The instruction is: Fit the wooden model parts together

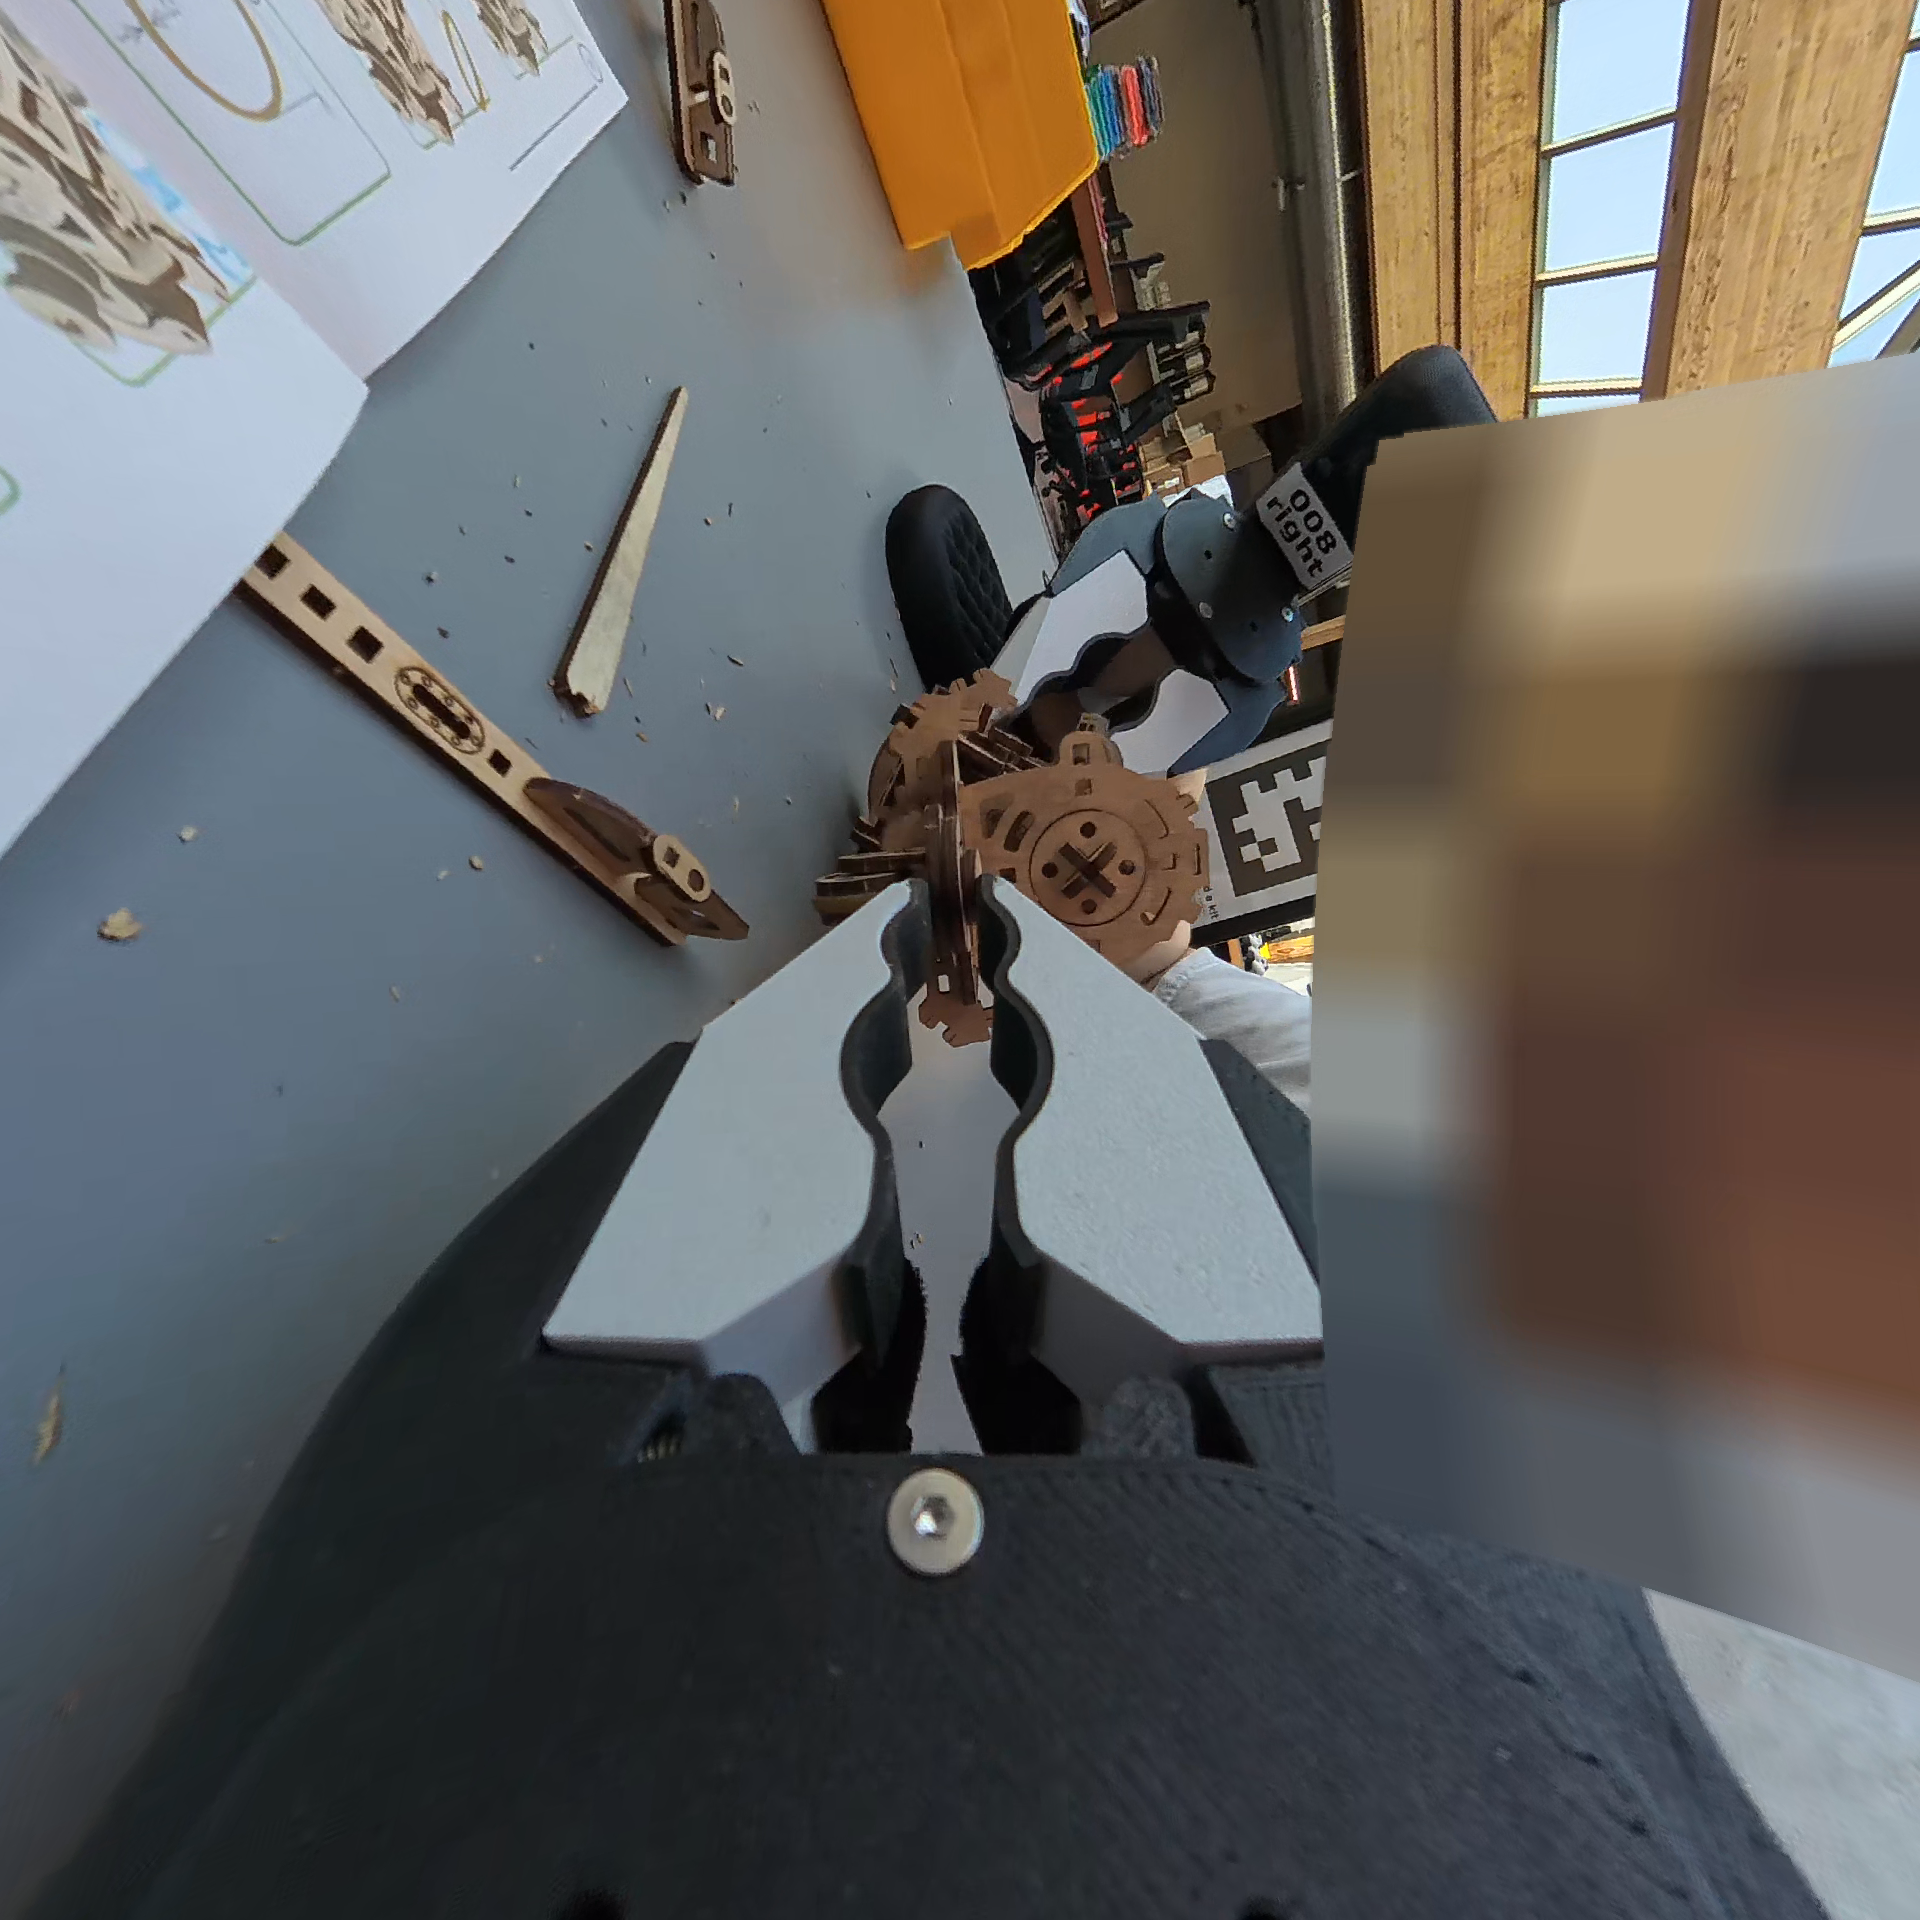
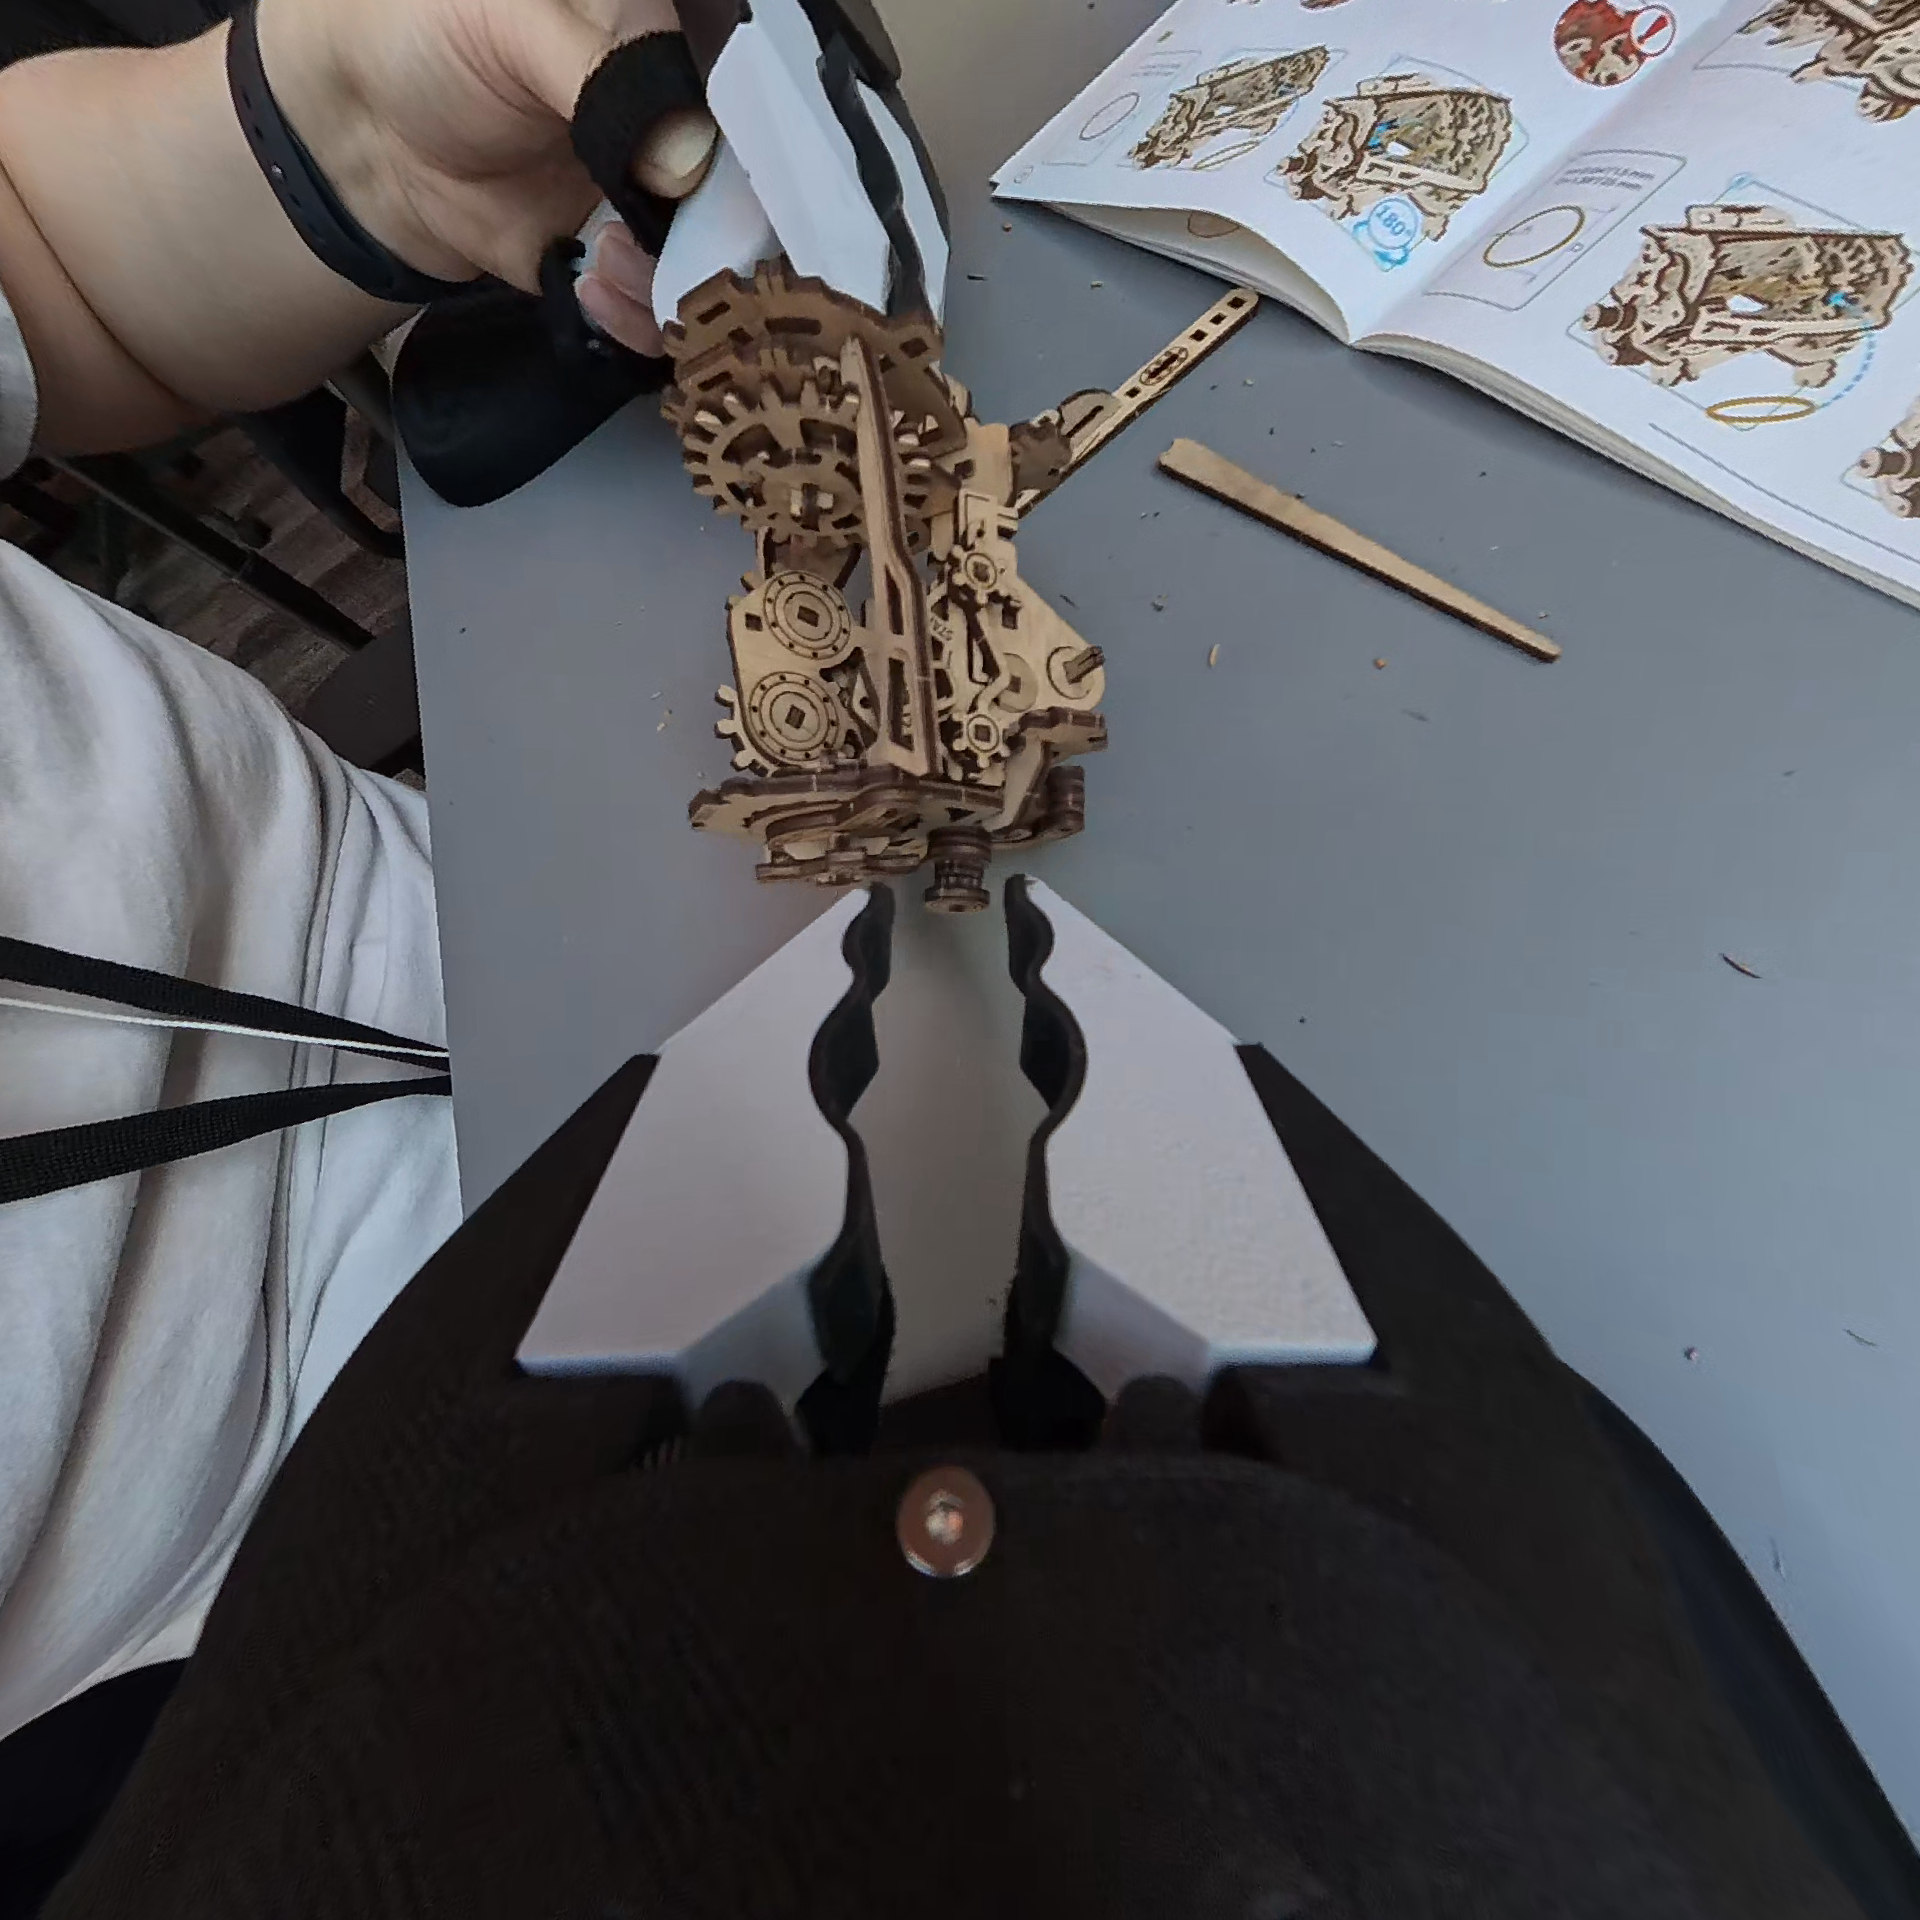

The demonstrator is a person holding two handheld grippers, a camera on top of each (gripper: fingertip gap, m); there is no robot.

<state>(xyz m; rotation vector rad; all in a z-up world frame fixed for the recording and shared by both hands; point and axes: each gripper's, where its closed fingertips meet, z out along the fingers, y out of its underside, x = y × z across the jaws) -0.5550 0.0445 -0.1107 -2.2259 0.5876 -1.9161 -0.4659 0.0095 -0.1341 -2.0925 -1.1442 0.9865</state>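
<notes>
Wooden gear model (image 2: 883, 582) held in the air above the grey surface (image 2: 1455, 935), gripped at its toothed upper edge.

Left gripper (image 1: 948, 914): fingers clenched on a thin gear plate of the model. Right gripper (image 2: 948, 896): fingers parted, nothing grasped, tips just beside a small spool under the model's base. A slotted strip (image 2: 1174, 364), a tapered wooden stick (image 2: 1361, 551) and an open instruction booklet (image 2: 1538, 270) are seen lying on the surface to the right.

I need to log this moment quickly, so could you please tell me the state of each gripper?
Left gripper: shut on the wooden model, clamping a plate at its gear end.
Right gripper: open, empty, fingers just short of the model's small spool.
</notes>
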